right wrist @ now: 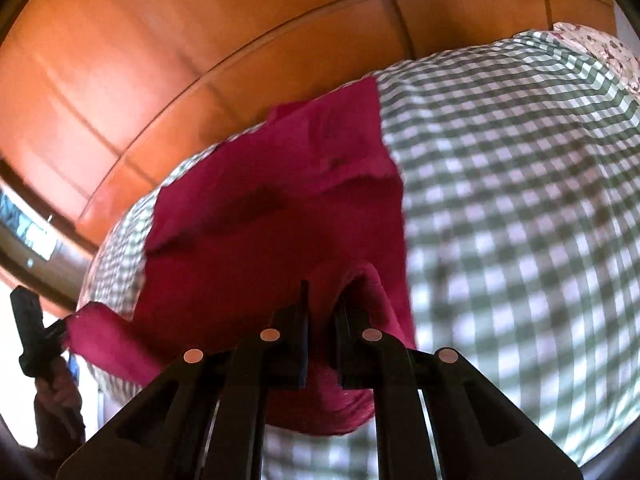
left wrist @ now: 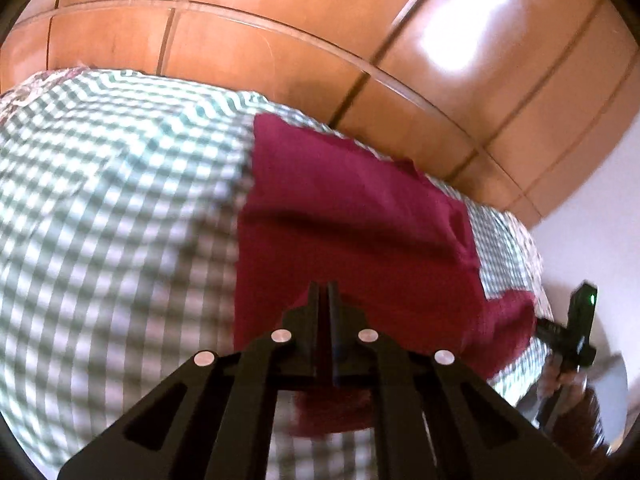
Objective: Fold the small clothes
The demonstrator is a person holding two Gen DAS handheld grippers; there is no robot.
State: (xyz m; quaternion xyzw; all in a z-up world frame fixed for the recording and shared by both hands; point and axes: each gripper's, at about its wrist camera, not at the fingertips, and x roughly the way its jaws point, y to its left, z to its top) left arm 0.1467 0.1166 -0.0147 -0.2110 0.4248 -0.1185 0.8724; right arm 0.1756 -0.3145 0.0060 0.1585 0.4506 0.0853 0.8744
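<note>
Nearest, the left gripper (left wrist: 324,292) has its jaws clamped on one near corner of the red garment (left wrist: 352,208), and the right gripper (right wrist: 322,300) pinches the other, the fabric bunching between them. The cloth looks light, soft and limp, best held by its corners. Its far part lies on the checked bed (left wrist: 100,200), before wooden wardrobe doors (left wrist: 280,40).
</note>
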